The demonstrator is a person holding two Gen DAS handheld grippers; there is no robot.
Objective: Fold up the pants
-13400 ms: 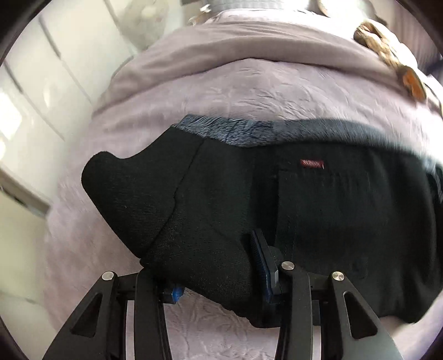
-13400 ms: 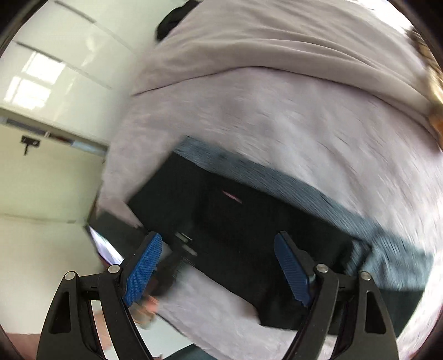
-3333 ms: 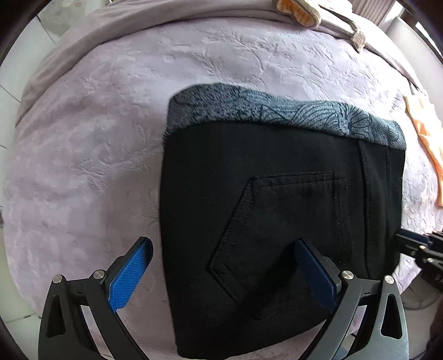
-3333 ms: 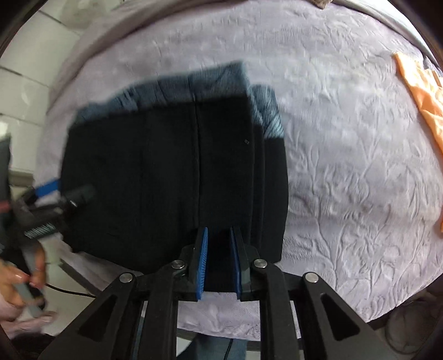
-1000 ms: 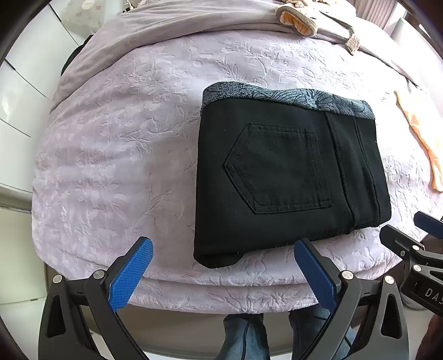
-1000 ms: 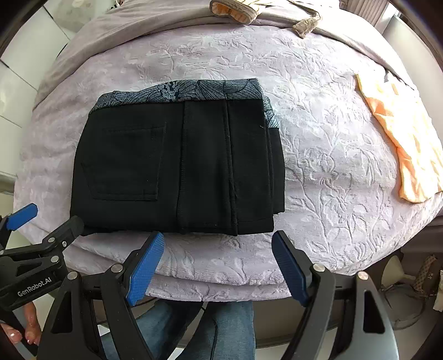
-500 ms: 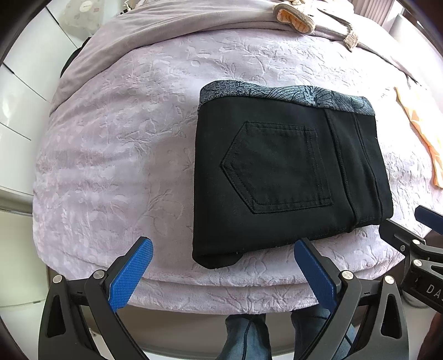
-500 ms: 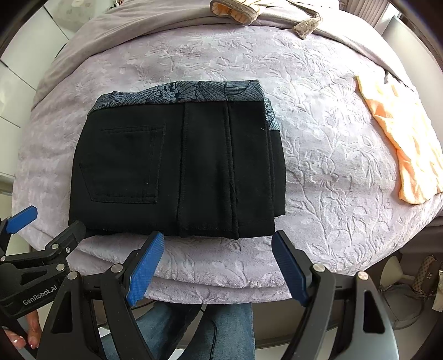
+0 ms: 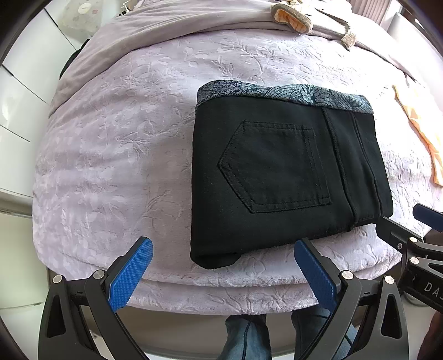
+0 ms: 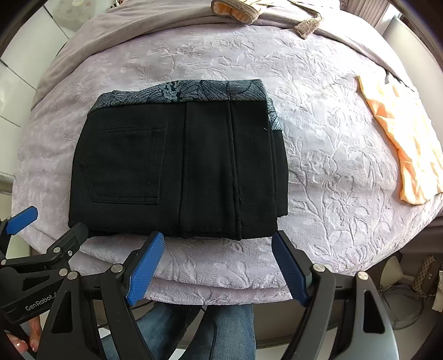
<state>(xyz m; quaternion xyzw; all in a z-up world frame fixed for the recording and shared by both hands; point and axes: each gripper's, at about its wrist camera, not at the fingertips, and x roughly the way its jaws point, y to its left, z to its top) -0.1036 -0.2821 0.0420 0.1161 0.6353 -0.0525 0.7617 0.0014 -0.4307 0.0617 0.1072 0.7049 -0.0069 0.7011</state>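
The black pants (image 9: 285, 171) lie folded into a compact rectangle on the lilac bedspread (image 9: 116, 155), back pocket up, with a grey patterned band along the far edge. They also show in the right wrist view (image 10: 180, 169). My left gripper (image 9: 221, 246) is open and empty, held just off the near edge of the bed in front of the pants' left corner. My right gripper (image 10: 216, 238) is open and empty, in front of the pants' near edge. Each gripper shows at the side of the other's view.
An orange cloth (image 10: 404, 144) lies on the bed to the right. A grey duvet (image 9: 193, 25) and a beige-orange item (image 9: 290, 13) lie at the far end. White cupboards (image 9: 22, 83) stand to the left. The person's jeans-clad legs (image 10: 221, 329) stand below the bed edge.
Both grippers have drifted slightly closer to the bed over the last second. The pants have not moved, and both grippers stay open and empty.
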